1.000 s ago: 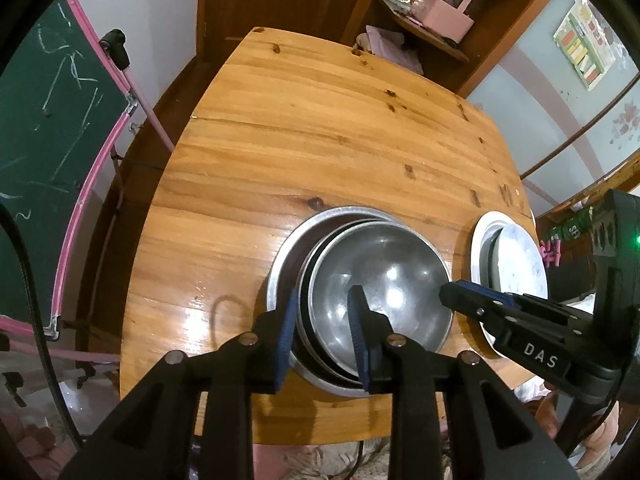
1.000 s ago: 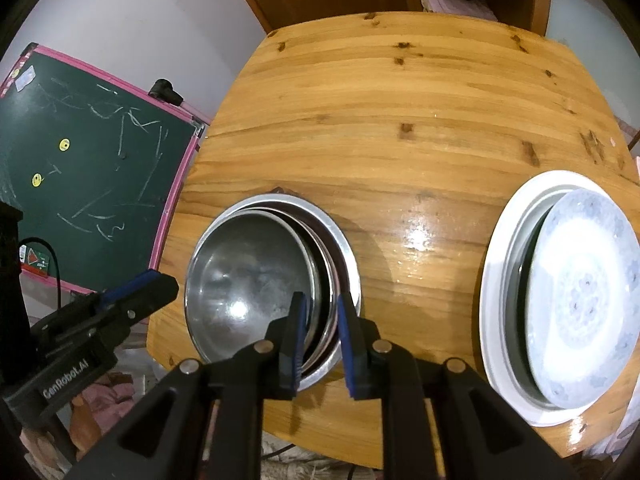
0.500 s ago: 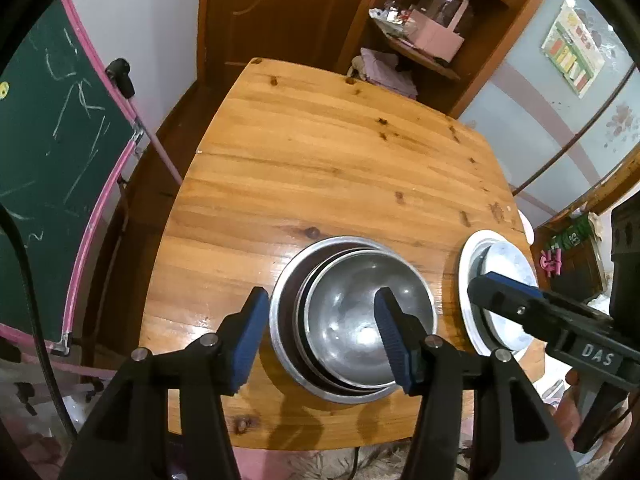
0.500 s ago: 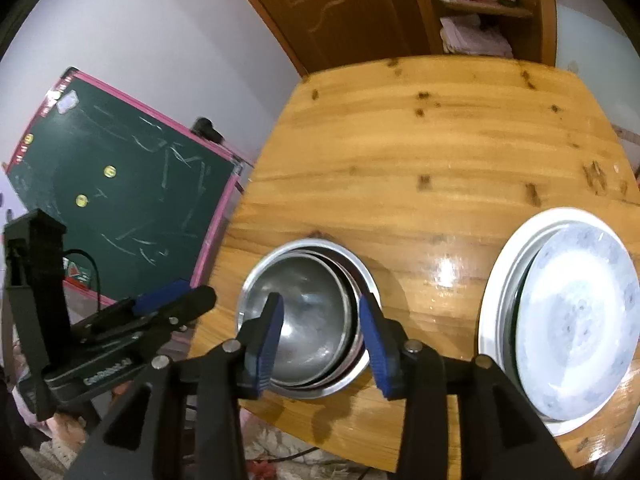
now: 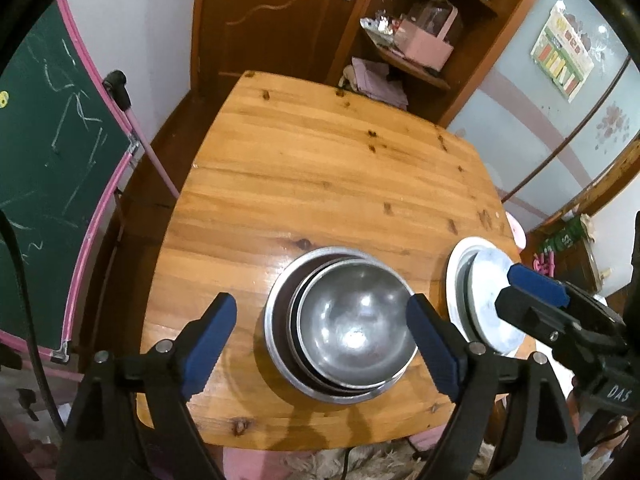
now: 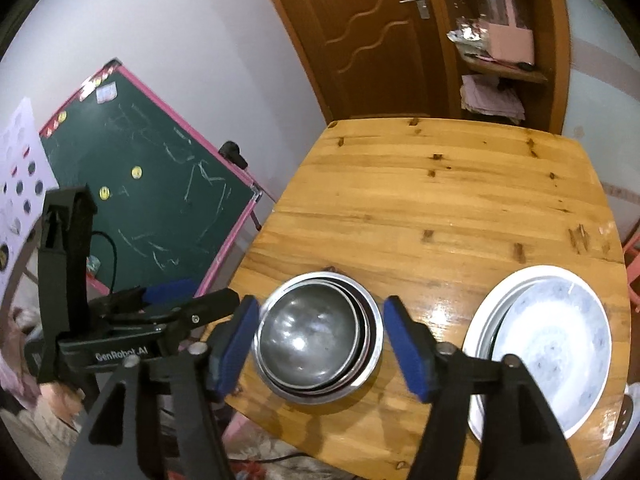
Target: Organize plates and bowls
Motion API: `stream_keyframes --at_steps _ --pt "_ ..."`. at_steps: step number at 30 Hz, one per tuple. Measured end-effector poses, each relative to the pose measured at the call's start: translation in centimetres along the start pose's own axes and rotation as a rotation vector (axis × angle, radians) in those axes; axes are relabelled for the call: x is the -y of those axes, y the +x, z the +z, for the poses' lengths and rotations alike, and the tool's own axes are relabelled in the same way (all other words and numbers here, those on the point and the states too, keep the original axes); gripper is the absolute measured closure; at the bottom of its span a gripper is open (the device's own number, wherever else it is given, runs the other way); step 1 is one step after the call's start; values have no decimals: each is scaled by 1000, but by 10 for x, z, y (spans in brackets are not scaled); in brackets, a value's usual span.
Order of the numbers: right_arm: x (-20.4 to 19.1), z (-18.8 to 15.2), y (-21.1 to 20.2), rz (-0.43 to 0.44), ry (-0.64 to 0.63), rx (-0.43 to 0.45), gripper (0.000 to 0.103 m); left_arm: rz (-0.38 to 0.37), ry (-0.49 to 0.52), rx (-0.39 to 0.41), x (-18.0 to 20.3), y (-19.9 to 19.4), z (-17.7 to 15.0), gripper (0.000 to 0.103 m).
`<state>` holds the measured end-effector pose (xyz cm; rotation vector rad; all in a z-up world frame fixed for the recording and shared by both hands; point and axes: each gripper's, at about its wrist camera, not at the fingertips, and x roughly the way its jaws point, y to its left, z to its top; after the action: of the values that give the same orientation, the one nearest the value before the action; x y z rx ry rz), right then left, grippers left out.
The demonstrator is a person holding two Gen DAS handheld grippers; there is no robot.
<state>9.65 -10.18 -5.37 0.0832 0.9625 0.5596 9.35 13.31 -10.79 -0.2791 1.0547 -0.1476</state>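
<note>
A stack of nested steel bowls point(image 5: 352, 328) sits near the front edge of the wooden table point(image 5: 320, 184); it also shows in the right wrist view point(image 6: 316, 332). To its right lies a stack of white plates point(image 5: 480, 300), with the top plate off-centre point(image 6: 548, 344). My left gripper point(image 5: 322, 346) is wide open and empty, raised above the bowls. My right gripper point(image 6: 326, 348) is also wide open and empty, above the bowls. Each gripper shows in the other's view.
A green chalkboard with a pink frame point(image 6: 152, 200) stands left of the table. A wooden door point(image 5: 272, 12) and a shelf with a pink box point(image 5: 424, 44) stand behind it. The table's far half is bare wood.
Both grippers have let go of the bowl stack, opened wide and pulled up and back. The bowls and plates have stayed in place.
</note>
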Motion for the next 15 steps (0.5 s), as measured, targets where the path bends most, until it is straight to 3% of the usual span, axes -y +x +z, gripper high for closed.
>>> stream_keyframes --at_steps 5,15 --pt "12 -17 30 -40 13 -81 34 6 20 -38 -4 18 -8 17" --pt "35 -38 74 -7 118 -235 34 -41 -65 -153 -29 62 -19 17"
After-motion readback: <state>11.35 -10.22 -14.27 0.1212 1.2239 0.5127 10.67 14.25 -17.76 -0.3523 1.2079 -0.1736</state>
